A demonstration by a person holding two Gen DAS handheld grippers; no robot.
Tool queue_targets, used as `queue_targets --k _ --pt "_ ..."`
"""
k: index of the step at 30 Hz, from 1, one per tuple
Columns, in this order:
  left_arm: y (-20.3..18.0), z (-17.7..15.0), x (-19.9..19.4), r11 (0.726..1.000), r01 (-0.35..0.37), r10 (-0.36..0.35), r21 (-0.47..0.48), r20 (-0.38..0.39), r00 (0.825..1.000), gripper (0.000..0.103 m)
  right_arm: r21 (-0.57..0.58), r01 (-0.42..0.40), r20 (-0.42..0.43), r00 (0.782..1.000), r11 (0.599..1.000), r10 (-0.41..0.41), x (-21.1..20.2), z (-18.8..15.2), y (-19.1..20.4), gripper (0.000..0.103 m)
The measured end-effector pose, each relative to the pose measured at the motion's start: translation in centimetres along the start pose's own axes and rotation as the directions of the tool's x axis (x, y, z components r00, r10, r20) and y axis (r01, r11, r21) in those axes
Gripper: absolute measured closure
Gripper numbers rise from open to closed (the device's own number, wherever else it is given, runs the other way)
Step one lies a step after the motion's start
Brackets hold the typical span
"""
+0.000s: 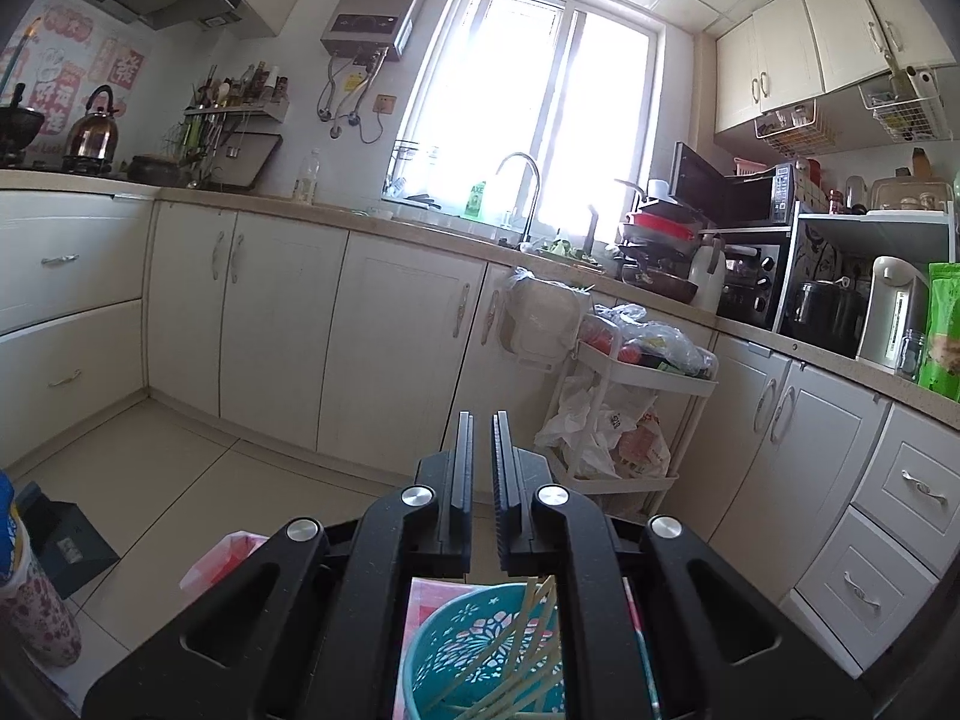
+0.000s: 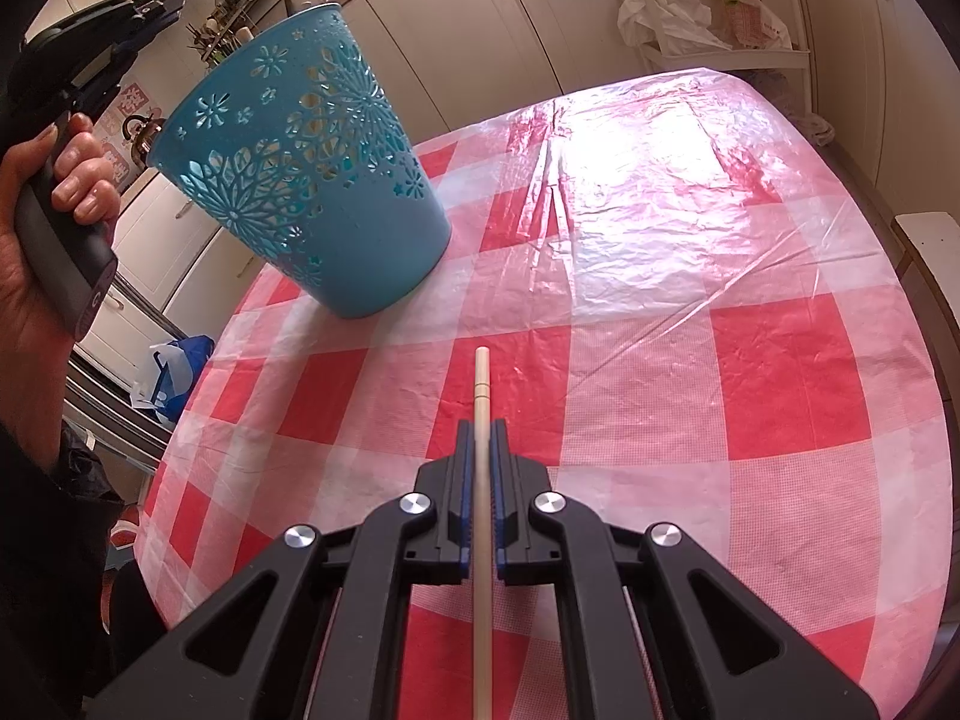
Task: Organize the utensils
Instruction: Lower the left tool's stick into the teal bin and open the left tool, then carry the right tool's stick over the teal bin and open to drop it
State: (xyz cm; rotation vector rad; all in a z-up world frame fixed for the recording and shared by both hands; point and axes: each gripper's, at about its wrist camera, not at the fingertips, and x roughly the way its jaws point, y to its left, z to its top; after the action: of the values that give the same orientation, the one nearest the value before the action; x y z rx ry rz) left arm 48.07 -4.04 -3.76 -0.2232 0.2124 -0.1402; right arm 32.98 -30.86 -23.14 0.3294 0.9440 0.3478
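Chopstick pinched in your right gripper [image 2: 482, 429], teal basket beside your left.

Your right gripper's blue-padded fingers pinched a pale, slender wooden chopstick [image 2: 481, 384]; its near end ran out of the picture, its tip hung over the glossy red-and-white checked plastic tablecloth [image 2: 750, 360]. Your left gripper [image 1: 482, 420] was pressed together on nothing, pointing over the kitchen floor. Below it, mostly hidden by its black frame, sat the teal perforated plastic basket [image 1: 468, 642] with more chopsticks [image 1: 528, 618] inside, their number hard to make out.
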Motion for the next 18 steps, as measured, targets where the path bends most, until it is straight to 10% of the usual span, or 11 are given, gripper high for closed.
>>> queue_targets --k 6,18 --pt "2.7 -3.2 -4.4 0.998 -0.059 0.059 0.0 -0.046 0.997 0.057 -0.001 0.011 0.005 1.0 1.0 -0.011 0.0 0.0 0.0 0.097" --pt "9.1 -16.4 -7.6 0.992 -0.084 0.044 -0.091 -0.373 0.927 0.046 0.116 -0.074 0.061 0.996 0.99 0.068 -1.9 -0.4 -1.2 0.097"
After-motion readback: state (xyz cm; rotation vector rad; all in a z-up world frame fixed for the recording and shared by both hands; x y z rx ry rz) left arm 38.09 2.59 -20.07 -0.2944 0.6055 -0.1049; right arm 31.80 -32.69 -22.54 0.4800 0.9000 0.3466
